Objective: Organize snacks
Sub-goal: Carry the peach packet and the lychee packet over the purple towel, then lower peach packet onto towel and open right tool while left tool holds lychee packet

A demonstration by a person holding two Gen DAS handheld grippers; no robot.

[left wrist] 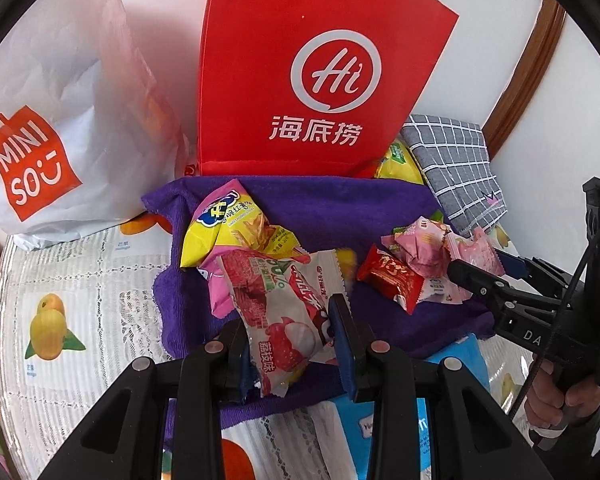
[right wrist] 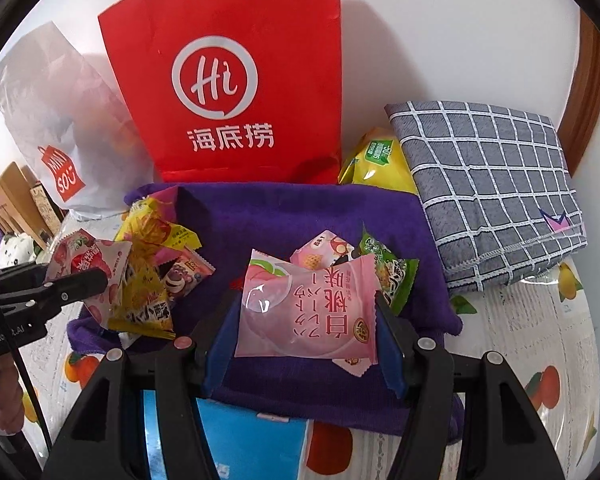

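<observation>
Left tongs [left wrist: 290,344] grip a strawberry snack packet [left wrist: 278,316] between narrow jaws. Right tongs [right wrist: 306,332] clamp a pink peach packet [right wrist: 308,312] above a purple towel [right wrist: 292,216].

Pretty bright, soft daylight all over, nothing harsh. The red bag [right wrist: 228,80] throws a faint shadow on the white wall [right wrist: 440,40] to its right. Small glare spots on the pink wrapper [right wrist: 304,308] at the frame's center. Heavy fisheye bending, black corners on both views. Center's sharp, edges go a bit mushy.
</observation>
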